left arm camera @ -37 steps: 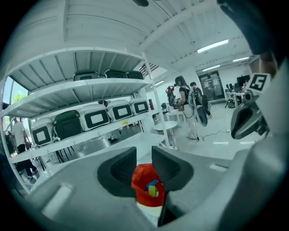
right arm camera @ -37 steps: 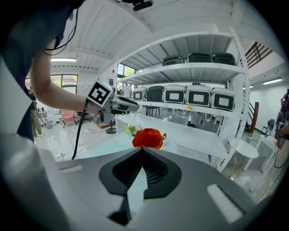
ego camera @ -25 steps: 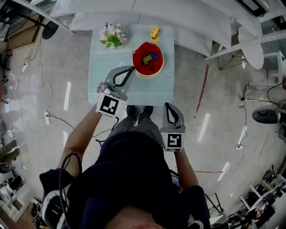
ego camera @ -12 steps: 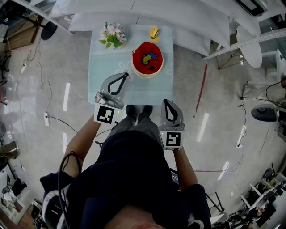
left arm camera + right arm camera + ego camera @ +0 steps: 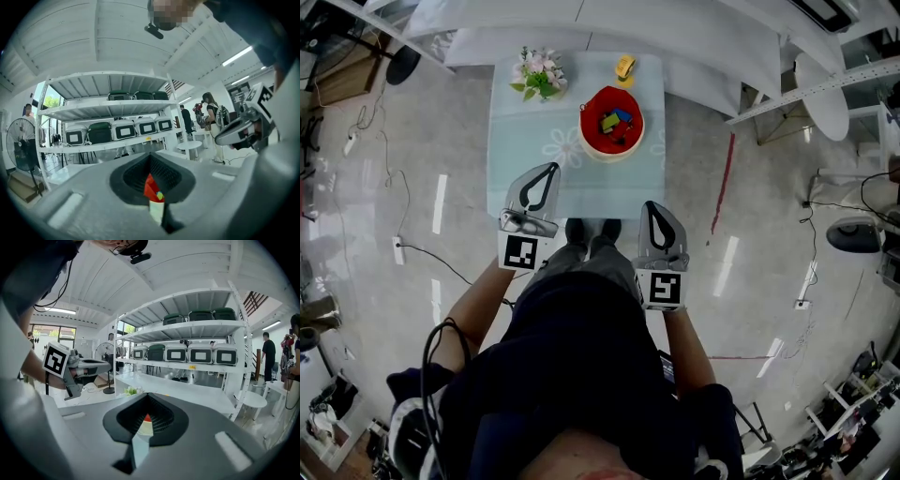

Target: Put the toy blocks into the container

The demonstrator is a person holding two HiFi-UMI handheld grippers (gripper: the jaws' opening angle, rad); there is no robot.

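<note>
Head view, with both gripper views. We see the left gripper point(image 5: 551, 170) over the near edge of the table point(image 5: 521, 141), its two jaws pressed together with nothing between them; in its own view only a thin slit separates them, and the red of the container shows through that slit. The right gripper point(image 5: 649, 205) sits beside the person's body, just off the table's near edge, over the floor point(image 5: 422, 169); its jaws are likewise closed on nothing, tips meeting in a point. The two grippers are apart from each other, and neither touches any object.

The container point(image 5: 585, 127), a red bowl with a pale base, stands on the far right half of the table; the toy blocks point(image 5: 614, 121), yellow, blue and green among them, lie inside it. A small bunch of flowers point(image 5: 537, 75) stands at the table's far left; a yellow toy point(image 5: 625, 67) lies at the far edge behind the container, apart from it.

Both gripper views look level across the room; we note white shelving point(image 5: 187, 357) loaded with cases beyond the table.
</note>
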